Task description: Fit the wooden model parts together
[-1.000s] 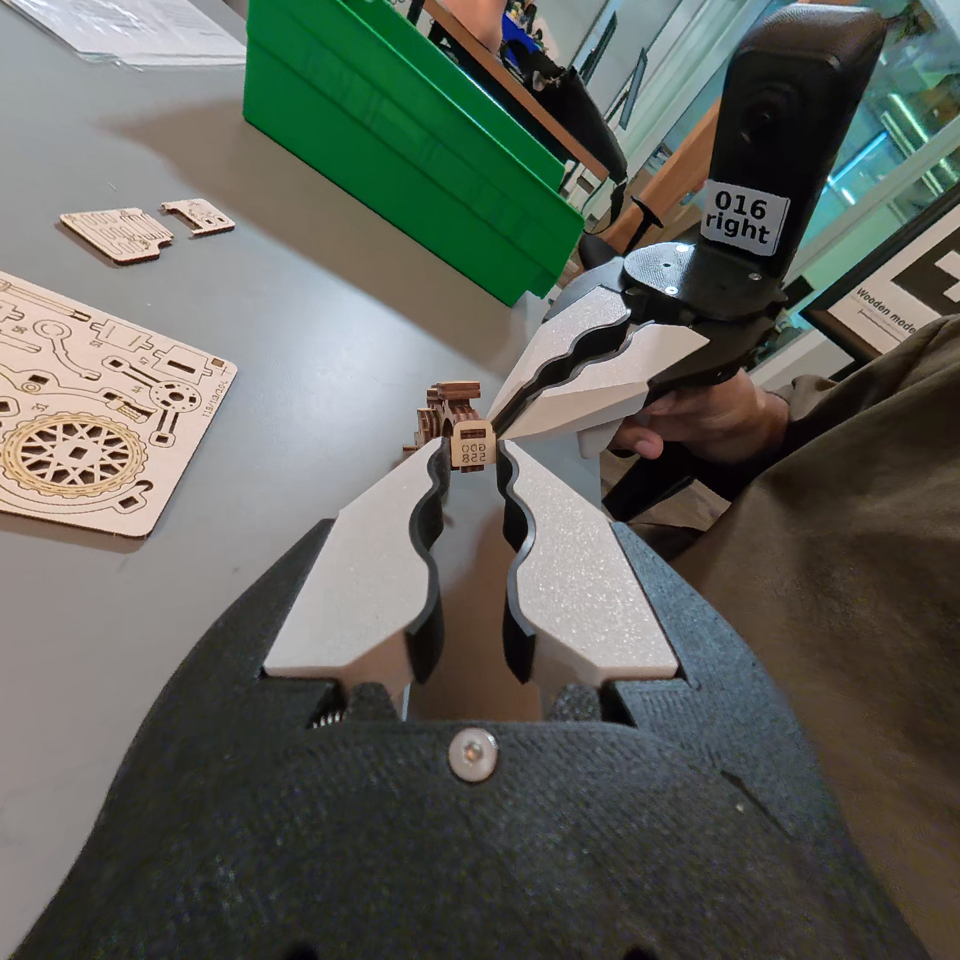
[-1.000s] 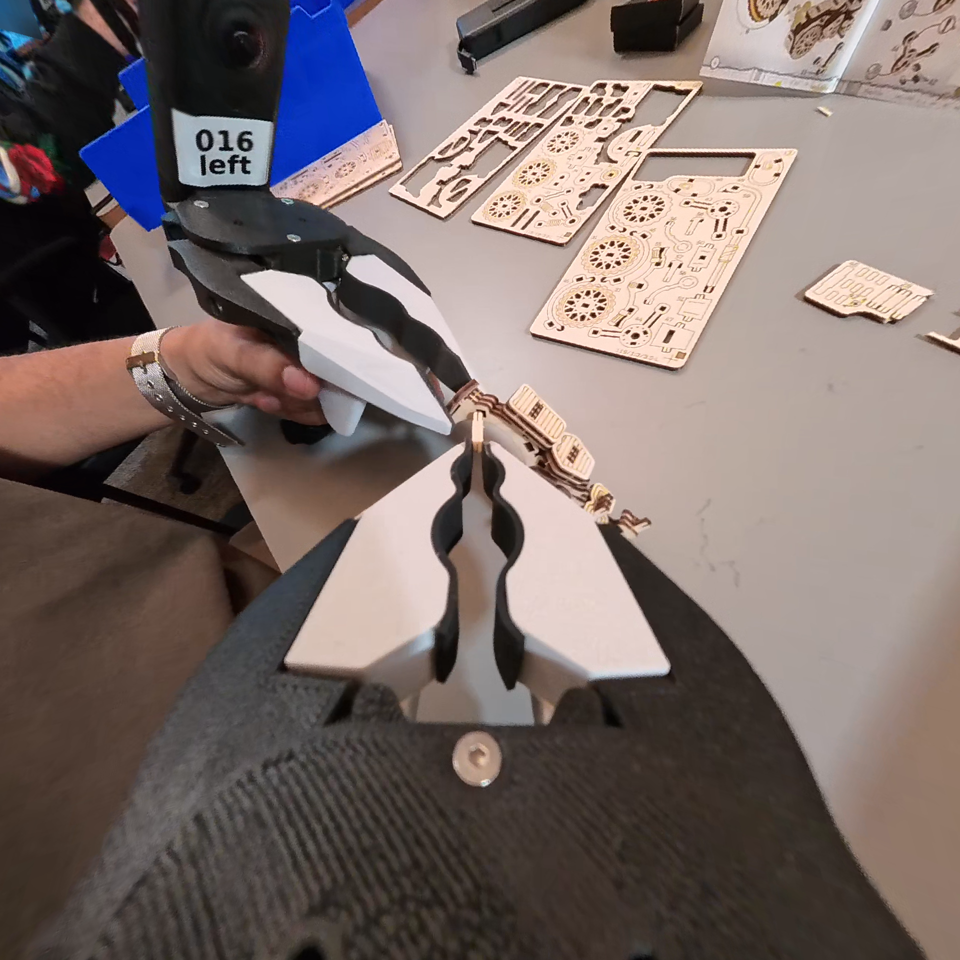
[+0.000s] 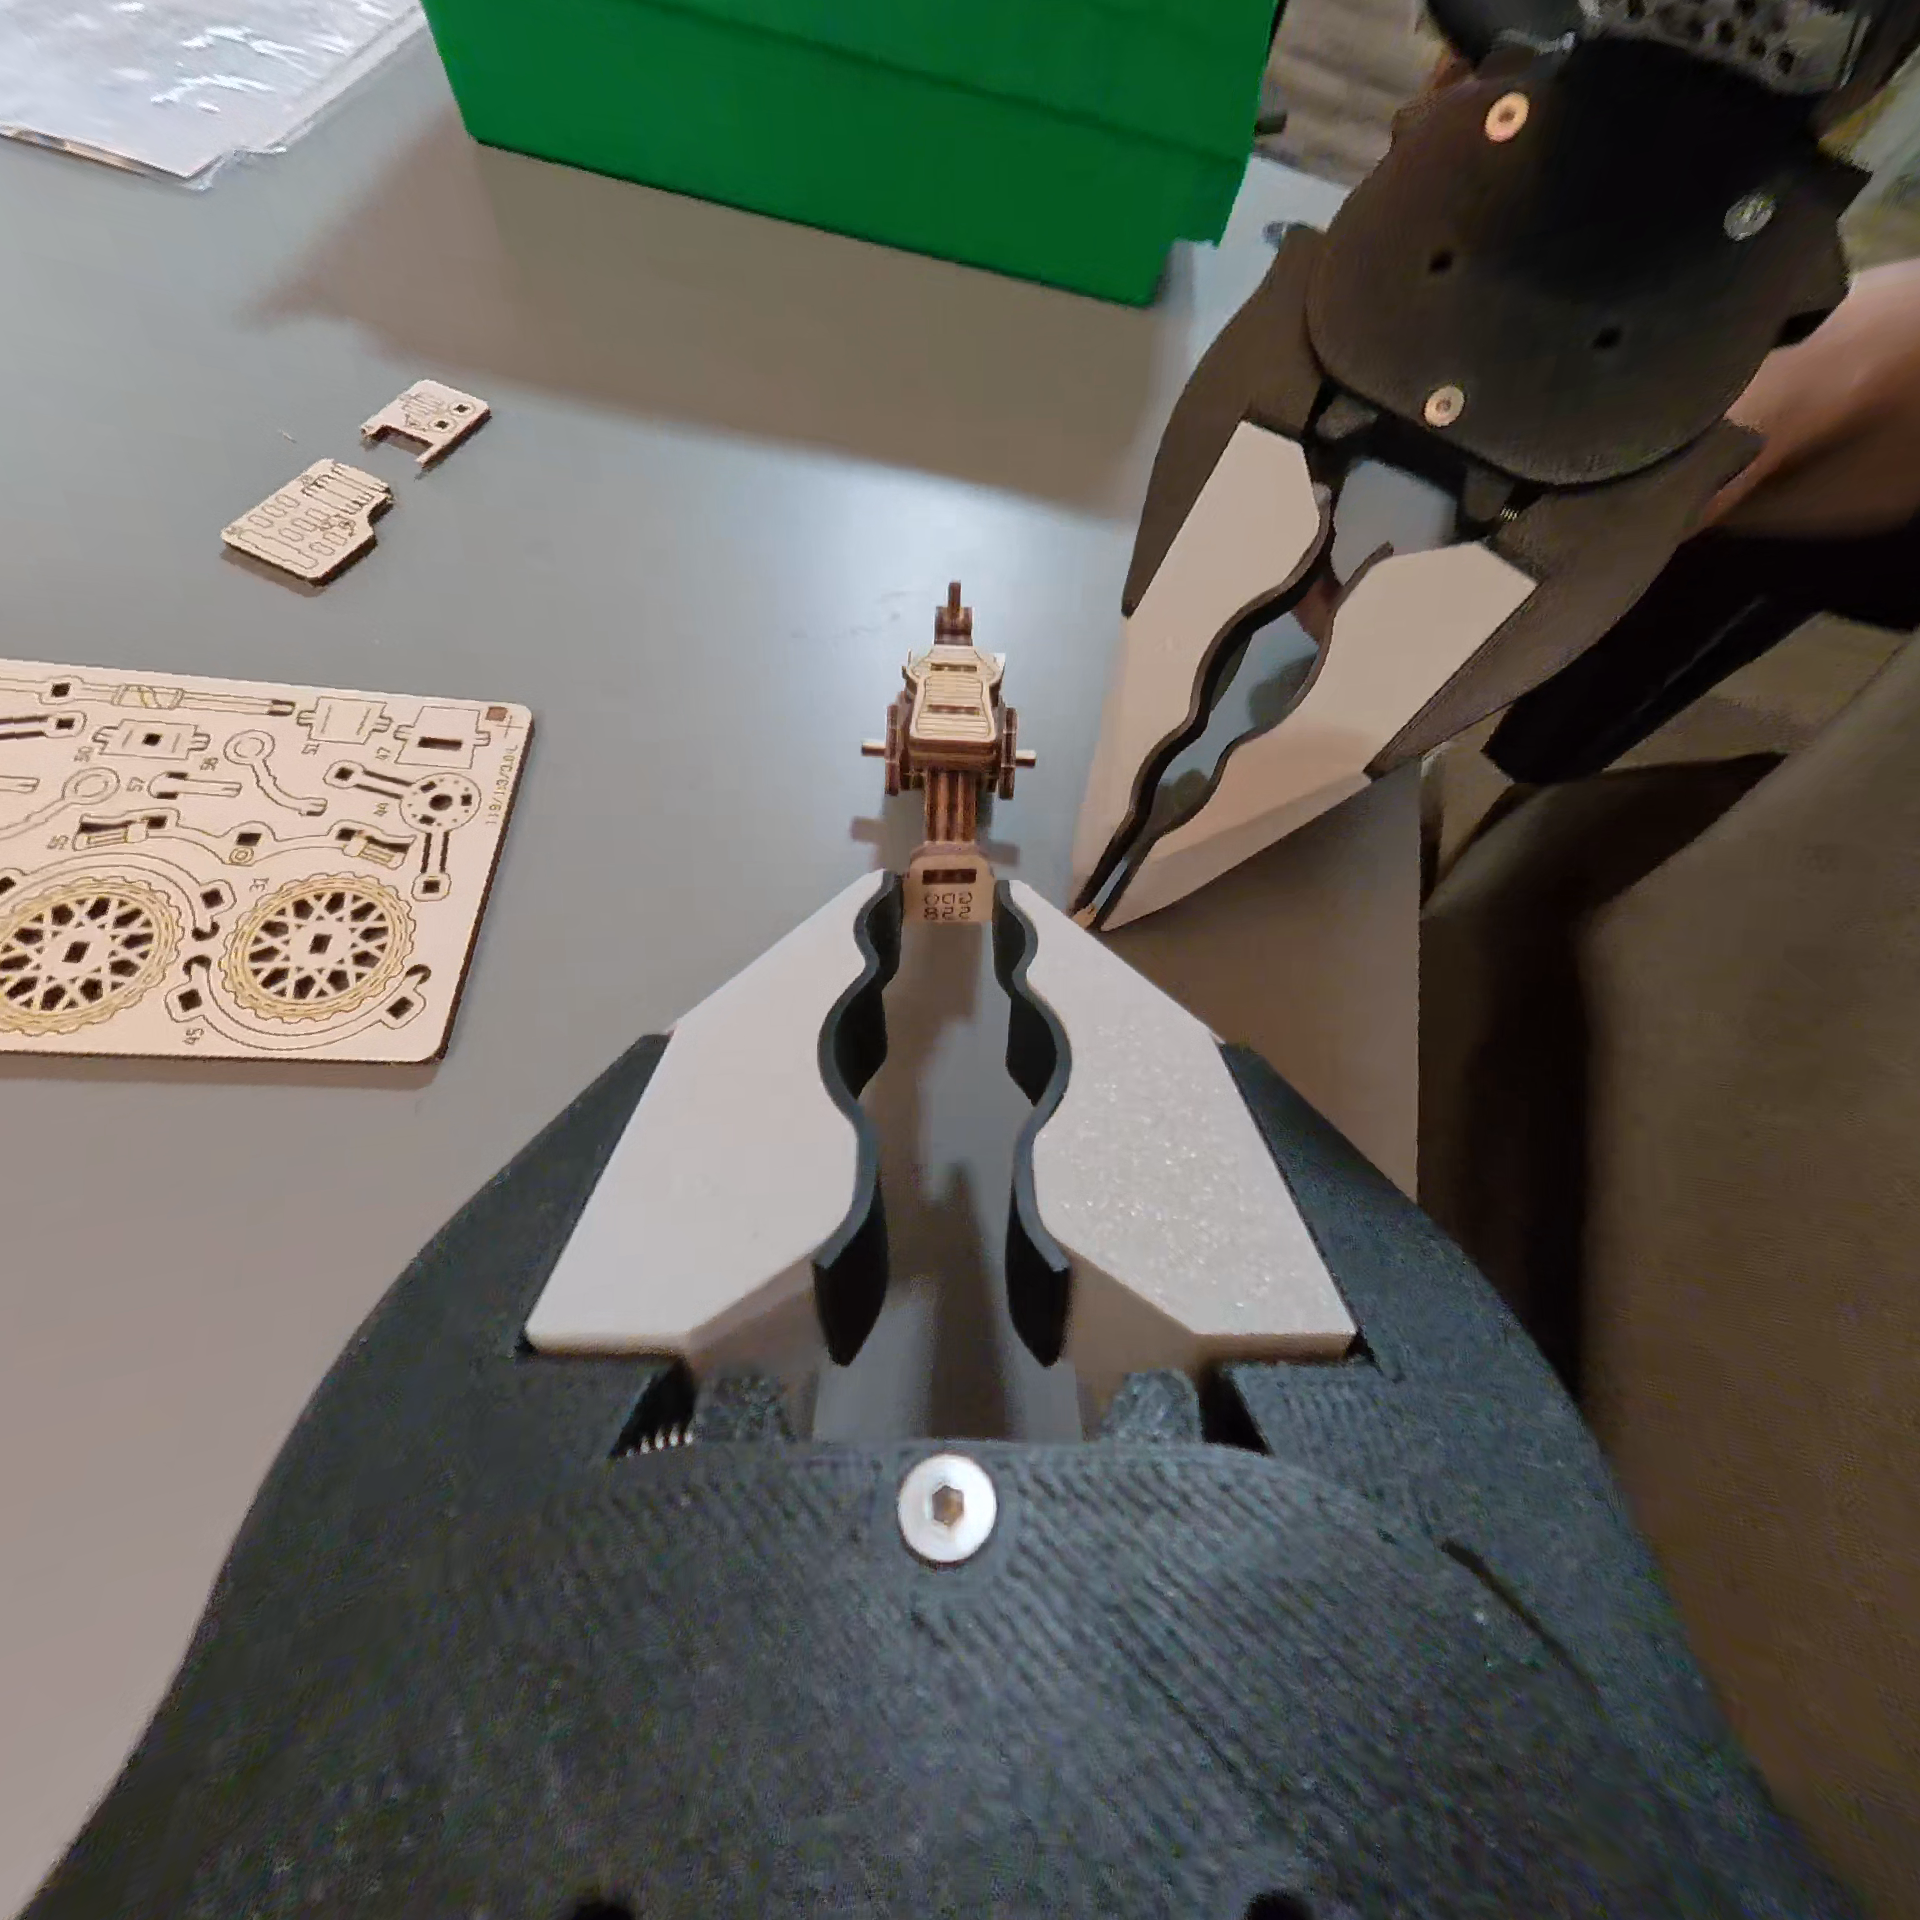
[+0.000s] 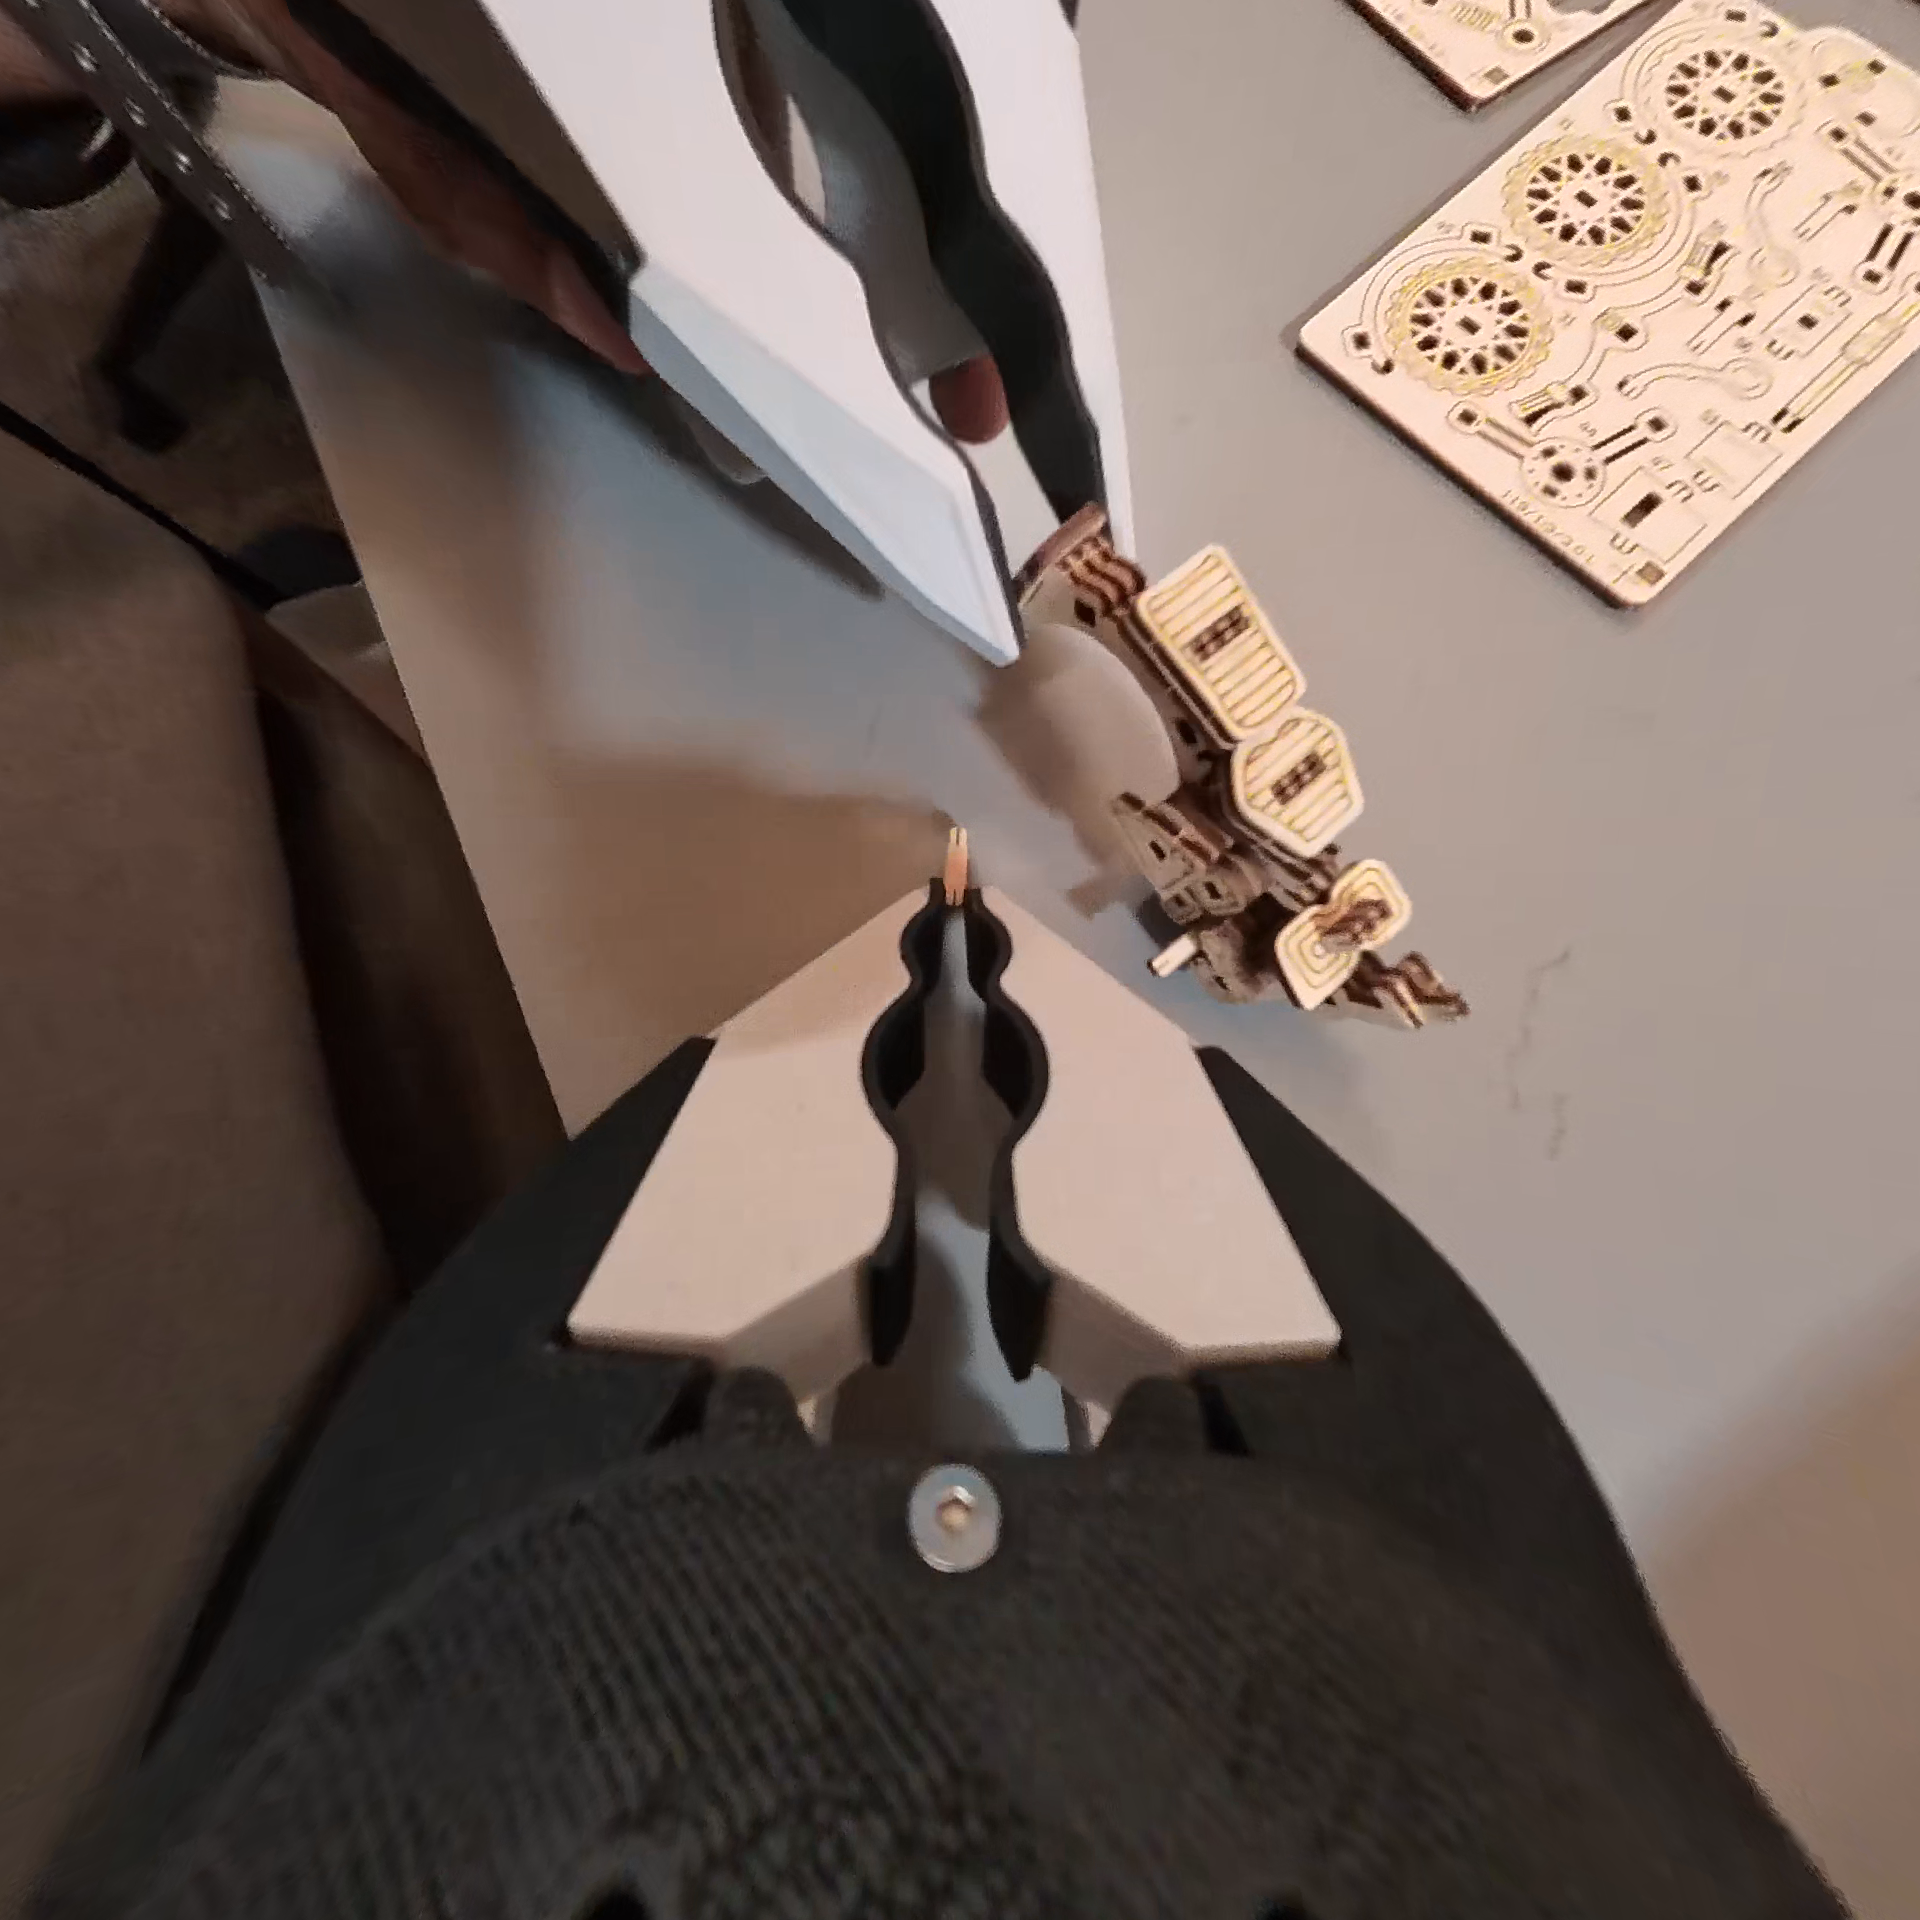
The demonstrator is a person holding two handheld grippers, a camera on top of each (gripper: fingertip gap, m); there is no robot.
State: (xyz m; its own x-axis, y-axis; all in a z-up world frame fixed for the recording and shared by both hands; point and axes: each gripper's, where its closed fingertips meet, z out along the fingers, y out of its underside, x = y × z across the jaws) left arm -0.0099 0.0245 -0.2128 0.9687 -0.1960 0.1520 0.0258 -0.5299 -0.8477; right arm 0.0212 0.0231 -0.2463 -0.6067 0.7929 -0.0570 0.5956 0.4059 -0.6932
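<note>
Wooden model (image 3: 951, 727) held above table (image 3: 644, 520), your left gripper (image 3: 945, 914) clamped on its rear tab. Your right gripper (image 4: 956, 904), at 2 o'clock of model, pinches thin small part (image 4: 955, 854). Step: insertion. Next, likely: align part with slot, press gently.

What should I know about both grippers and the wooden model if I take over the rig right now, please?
Left gripper: shut on the tail end of the model, holding it out over the table.
Right gripper: shut on a thin part, tips apart from the model, to its right in the left wrist view.
Parts sheet and two loose offcuts lie left of the model; green bin behind.
Done: body largely built, part picked up.
Left: seat the thin part on the model; I cannot tell which slot.
</note>
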